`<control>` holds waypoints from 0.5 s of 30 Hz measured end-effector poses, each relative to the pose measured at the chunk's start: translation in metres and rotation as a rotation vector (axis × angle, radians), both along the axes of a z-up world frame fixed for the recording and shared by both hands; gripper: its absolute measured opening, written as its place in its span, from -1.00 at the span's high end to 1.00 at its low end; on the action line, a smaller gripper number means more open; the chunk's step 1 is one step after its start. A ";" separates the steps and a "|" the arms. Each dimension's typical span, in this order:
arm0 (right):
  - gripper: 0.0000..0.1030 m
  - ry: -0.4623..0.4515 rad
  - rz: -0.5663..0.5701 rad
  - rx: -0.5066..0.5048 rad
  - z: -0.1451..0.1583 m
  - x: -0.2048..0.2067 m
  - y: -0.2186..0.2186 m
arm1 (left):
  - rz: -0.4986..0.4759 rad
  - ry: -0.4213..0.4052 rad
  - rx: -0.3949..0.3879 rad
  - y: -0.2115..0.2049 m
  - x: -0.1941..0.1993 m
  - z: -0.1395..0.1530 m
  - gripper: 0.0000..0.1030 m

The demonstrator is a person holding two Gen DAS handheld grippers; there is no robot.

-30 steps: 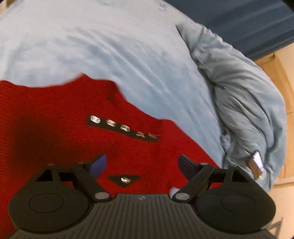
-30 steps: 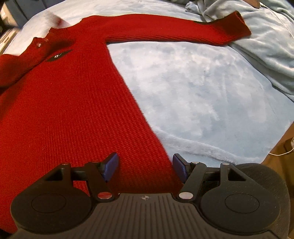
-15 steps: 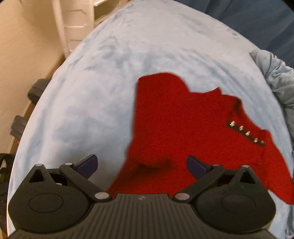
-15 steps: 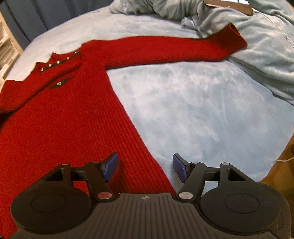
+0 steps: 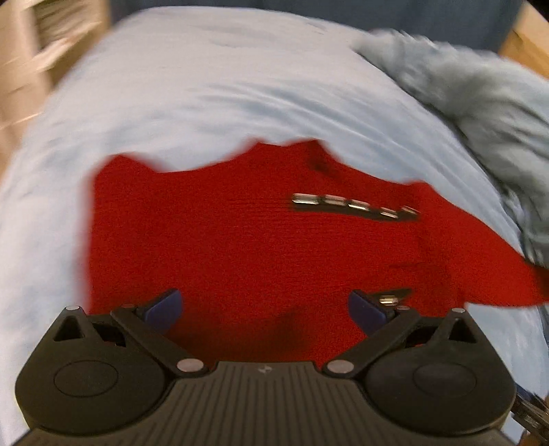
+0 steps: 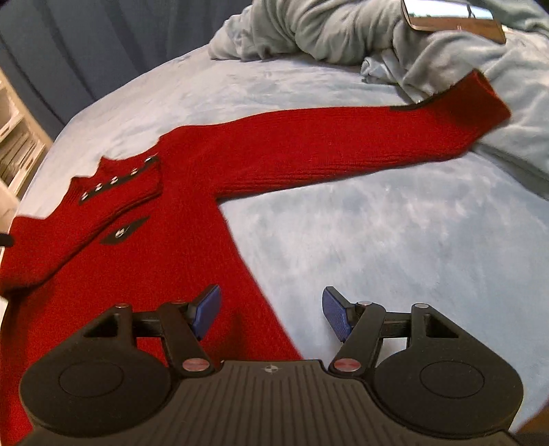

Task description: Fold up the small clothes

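Observation:
A red knit sweater (image 6: 144,260) lies flat on the light blue blanket (image 6: 394,240). Its left sleeve is folded over the chest, with a row of metal snaps (image 6: 113,180) on the cuff. Its right sleeve (image 6: 343,144) stretches out straight to the far right. My right gripper (image 6: 271,308) is open and empty, hovering over the sweater's right side edge. In the blurred left wrist view the sweater (image 5: 240,240) fills the middle and the snaps (image 5: 353,204) show at the right. My left gripper (image 5: 264,307) is open and empty above the red knit.
A bunched grey-blue duvet (image 6: 343,31) lies at the far side of the bed, with a phone (image 6: 453,19) on it. It also shows in the left wrist view (image 5: 480,113). Shelving (image 6: 17,144) stands at the left. Dark blue curtains (image 6: 85,44) hang behind.
My left gripper swung left, then back over the sweater. My right gripper drew back and tilted up, bringing the outstretched sleeve and duvet closer into view. Both stayed open.

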State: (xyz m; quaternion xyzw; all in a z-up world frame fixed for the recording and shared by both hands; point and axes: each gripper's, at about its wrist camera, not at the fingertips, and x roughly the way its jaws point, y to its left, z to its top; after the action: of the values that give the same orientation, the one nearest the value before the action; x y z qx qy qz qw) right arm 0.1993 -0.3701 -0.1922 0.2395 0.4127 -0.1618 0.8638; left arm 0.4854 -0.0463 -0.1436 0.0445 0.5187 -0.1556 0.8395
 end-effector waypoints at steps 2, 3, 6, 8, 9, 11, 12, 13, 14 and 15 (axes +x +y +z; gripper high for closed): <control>-0.30 -0.036 -0.015 0.015 -0.012 0.005 -0.010 | -0.062 0.011 0.011 -0.042 0.005 -0.013 -0.99; -0.30 -0.055 -0.029 0.025 -0.019 0.007 -0.017 | -0.084 0.016 0.019 -0.061 0.006 -0.020 -0.99; -0.30 -0.095 -0.066 0.077 -0.039 0.009 -0.035 | -0.153 0.027 0.043 -0.108 0.003 -0.036 -0.99; -0.31 -0.128 -0.065 0.098 -0.048 0.006 -0.041 | -0.195 0.017 0.063 -0.132 0.002 -0.043 -0.99; -0.31 -0.138 -0.049 0.085 -0.048 0.007 -0.042 | -0.211 0.009 0.075 -0.142 0.001 -0.046 -0.99; -0.33 -0.141 -0.029 0.075 -0.048 0.010 -0.041 | -0.232 0.005 0.107 -0.158 0.004 -0.054 -0.99; -0.33 -0.143 -0.030 0.080 -0.049 0.012 -0.042 | -0.240 0.010 0.128 -0.166 0.006 -0.059 -0.99; -0.36 -0.144 -0.034 0.087 -0.050 0.013 -0.044 | -0.243 0.012 0.153 -0.173 0.008 -0.064 -0.99; -0.39 -0.151 -0.037 0.092 -0.051 0.013 -0.044 | -0.246 0.014 0.187 -0.180 0.009 -0.070 -0.99; -0.41 -0.153 -0.036 0.100 -0.050 0.014 -0.045 | -0.251 0.013 0.221 -0.186 0.009 -0.074 -0.99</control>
State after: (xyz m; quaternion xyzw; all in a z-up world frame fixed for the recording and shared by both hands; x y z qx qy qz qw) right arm 0.2135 -0.4151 -0.2426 0.3014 0.3488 -0.1377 0.8767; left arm 0.4939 -0.2319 -0.2176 0.1998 0.5283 -0.2014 0.8002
